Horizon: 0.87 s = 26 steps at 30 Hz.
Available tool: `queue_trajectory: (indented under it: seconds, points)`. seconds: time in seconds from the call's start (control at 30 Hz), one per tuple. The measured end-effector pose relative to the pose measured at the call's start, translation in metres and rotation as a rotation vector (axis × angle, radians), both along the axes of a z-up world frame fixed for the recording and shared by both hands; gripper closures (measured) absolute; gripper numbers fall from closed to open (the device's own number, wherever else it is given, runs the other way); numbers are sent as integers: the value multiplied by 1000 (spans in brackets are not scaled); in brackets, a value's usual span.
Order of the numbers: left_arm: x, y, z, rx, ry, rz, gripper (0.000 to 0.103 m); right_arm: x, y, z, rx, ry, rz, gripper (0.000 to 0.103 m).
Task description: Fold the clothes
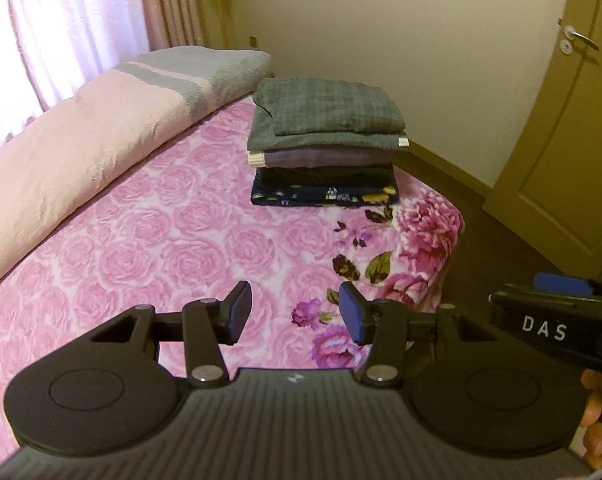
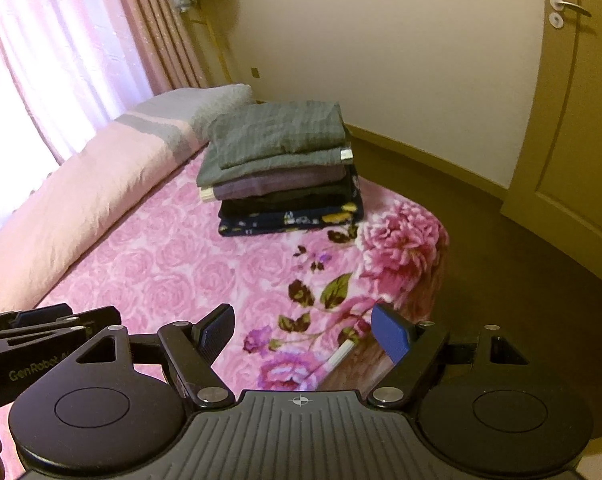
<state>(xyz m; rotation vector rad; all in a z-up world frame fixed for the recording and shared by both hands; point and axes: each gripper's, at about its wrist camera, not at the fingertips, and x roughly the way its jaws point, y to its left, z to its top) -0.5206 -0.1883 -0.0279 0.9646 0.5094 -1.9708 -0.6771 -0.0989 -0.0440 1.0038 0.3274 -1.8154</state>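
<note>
A stack of folded clothes (image 1: pixel 325 140) (image 2: pixel 281 164) rests on the far end of the bed: grey pieces on top, a mauve one, a dark one, and a navy flowered one at the bottom. My left gripper (image 1: pixel 295 314) hangs over the pink rose bedspread (image 1: pixel 161 240), well short of the stack, open with nothing between its blue pads. My right gripper (image 2: pixel 305 336) is open and empty too, over the bed's near corner. Each gripper shows at the edge of the other's view: the right one (image 1: pixel 557 312), the left one (image 2: pixel 41 328).
A pink quilt with a grey-striped end (image 1: pixel 81 136) lies rolled along the bed's left side by the curtains (image 1: pixel 61 28). The bed's flowered corner (image 2: pixel 405 248) drops to a dark floor. A door (image 2: pixel 573 120) stands at the right.
</note>
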Motion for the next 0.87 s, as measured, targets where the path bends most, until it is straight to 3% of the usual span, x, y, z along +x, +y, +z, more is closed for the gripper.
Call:
queue_trajectory:
  seconds: [0.4,0.87]
  points:
    - [24,-13,-4,-7,-9,-90,59,35,2,-3,5,-11,-106,25]
    - [9,-2,13,-70,25,-53,59,27,-1,2,-4,6,-50,25]
